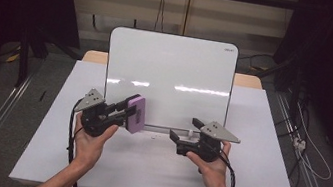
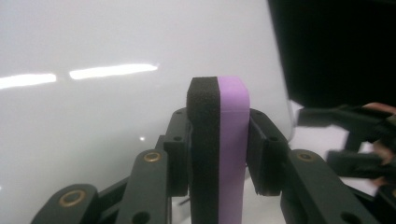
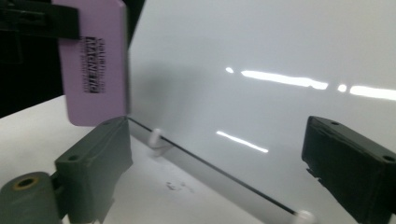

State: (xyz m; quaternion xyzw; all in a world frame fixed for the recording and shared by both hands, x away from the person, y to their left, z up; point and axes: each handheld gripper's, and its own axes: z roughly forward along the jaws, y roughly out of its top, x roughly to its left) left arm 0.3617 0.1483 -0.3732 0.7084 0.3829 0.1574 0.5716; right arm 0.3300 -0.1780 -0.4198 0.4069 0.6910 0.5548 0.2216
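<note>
Propped on the white table (image 1: 152,172), whiteboard (image 1: 169,81) gleams. Left gripper (image 1: 127,111) clamps the magnetic eraser (image 1: 135,114) by its sides; light, spongy, I'd guess. Right gripper (image 1: 186,128) gapes, holding nothing.

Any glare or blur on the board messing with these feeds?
High view: bright streaks of glare cross the whiteboard. Left gripper view: same streaks, the eraser looms close and soft. Right gripper view: glare again, eraser label slightly blurred.
</note>
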